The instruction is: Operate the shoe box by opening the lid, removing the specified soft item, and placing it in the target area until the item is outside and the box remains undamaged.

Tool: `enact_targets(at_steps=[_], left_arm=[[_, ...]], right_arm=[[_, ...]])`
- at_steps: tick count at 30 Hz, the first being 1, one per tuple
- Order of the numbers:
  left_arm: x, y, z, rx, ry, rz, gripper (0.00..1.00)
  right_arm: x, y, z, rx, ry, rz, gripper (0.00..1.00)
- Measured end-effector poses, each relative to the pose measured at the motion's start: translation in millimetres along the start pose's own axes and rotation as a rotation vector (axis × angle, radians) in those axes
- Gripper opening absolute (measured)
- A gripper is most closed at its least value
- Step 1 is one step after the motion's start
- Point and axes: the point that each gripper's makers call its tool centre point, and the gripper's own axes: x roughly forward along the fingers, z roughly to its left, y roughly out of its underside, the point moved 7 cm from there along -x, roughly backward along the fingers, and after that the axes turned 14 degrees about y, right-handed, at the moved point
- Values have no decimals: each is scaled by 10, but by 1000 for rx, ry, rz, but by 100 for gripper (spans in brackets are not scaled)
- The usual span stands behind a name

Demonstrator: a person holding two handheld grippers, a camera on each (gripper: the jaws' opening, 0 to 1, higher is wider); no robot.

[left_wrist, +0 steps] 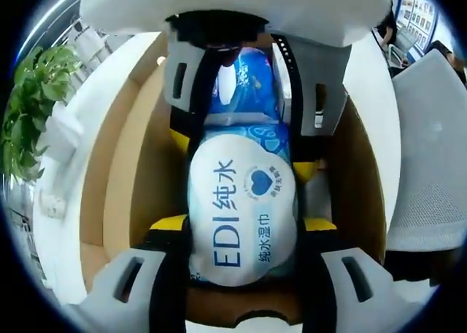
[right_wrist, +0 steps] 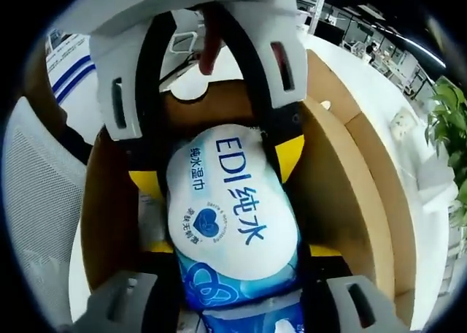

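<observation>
The white bench [left_wrist: 368,92] carried the open brown cardboard shoe box [left_wrist: 131,180]. Inside it lay the soft wet-wipes pack [left_wrist: 244,216], white on its label face, blue elsewhere, printed "EDI" in blue with a heart emblem. The left tongs [left_wrist: 244,256] and right tongs [right_wrist: 233,263] both clamped it from opposite ends, jaws pressed against its sides.

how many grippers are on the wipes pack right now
2: the left gripper clamps one end of the wipes pack, the right gripper the opposite end, above the open shoe box.
</observation>
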Motion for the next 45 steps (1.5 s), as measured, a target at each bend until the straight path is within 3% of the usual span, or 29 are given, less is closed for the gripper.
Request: enact_targets(at_steps=[8,12,18,28,45], left_arm=[[82,-16,23,37,12,-10,62],[126,-30,30,98,40,-57,63],[110,-24,50,88,82,-75,62],[-32,-73,-88,104,129,-49,59],[-282,-189,-193,110,129,-74,59]], right_arm=[[108,24,-12,-15,-20,-15,65],[103,18,0,-14,-24,-31,64],[92,15,2,-10,-25,-48,60],[-84,-47,33,29,-47,-53,55],[-416,-174,15,7,-29,-50,54]])
